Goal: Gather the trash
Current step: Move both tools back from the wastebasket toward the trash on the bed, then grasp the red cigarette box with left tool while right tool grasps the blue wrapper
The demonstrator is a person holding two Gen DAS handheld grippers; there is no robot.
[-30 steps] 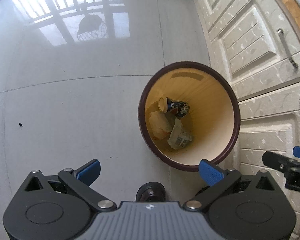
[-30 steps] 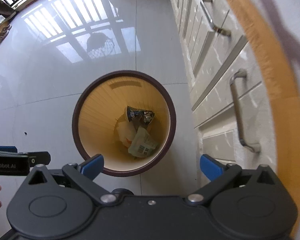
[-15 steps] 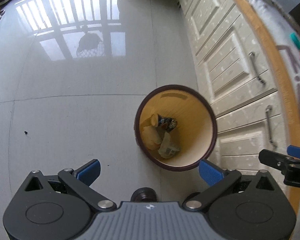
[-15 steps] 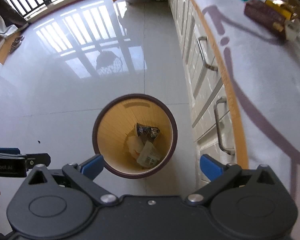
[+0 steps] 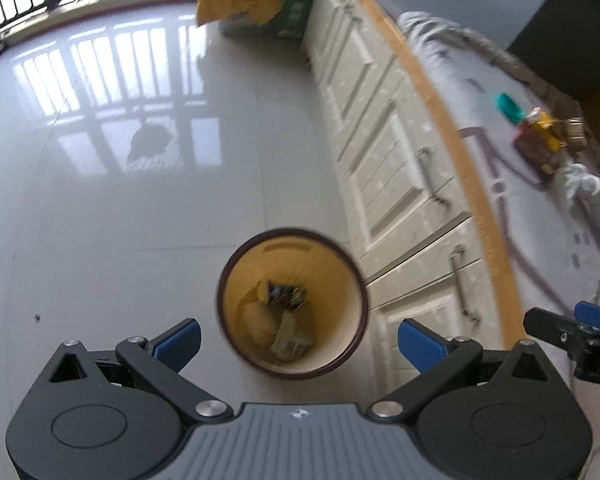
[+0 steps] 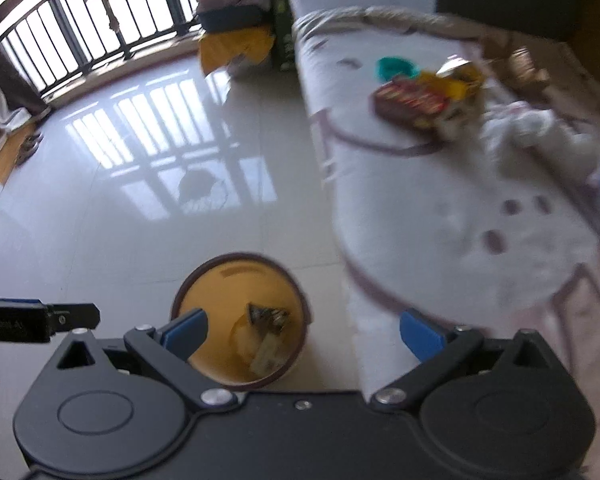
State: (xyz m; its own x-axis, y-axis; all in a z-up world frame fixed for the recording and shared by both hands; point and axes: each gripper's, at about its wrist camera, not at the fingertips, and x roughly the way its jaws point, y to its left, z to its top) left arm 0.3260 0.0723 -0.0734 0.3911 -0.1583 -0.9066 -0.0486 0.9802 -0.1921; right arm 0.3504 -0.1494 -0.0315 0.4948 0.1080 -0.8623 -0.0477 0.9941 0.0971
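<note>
Glossy tiled floor point(image 5: 120, 208) below us; bin point(image 5: 352, 344) beside cabinets point(image 5: 384, 168) holds crumpled trash point(image 5: 286, 322). We hold left gripper point(image 5: 298, 344) and right gripper point(image 6: 304, 330) spread wide, both empty.

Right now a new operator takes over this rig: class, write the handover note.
Left tongs: open, empty. Right tongs: open, empty.
Bin stands on the floor beside the cabinet; it already holds a crushed can and paper scraps.
Left on the covered top: red packet, yellow wrapper, teal piece, white crumpled stuff. Views are blurred, so check each before grasping.
</note>
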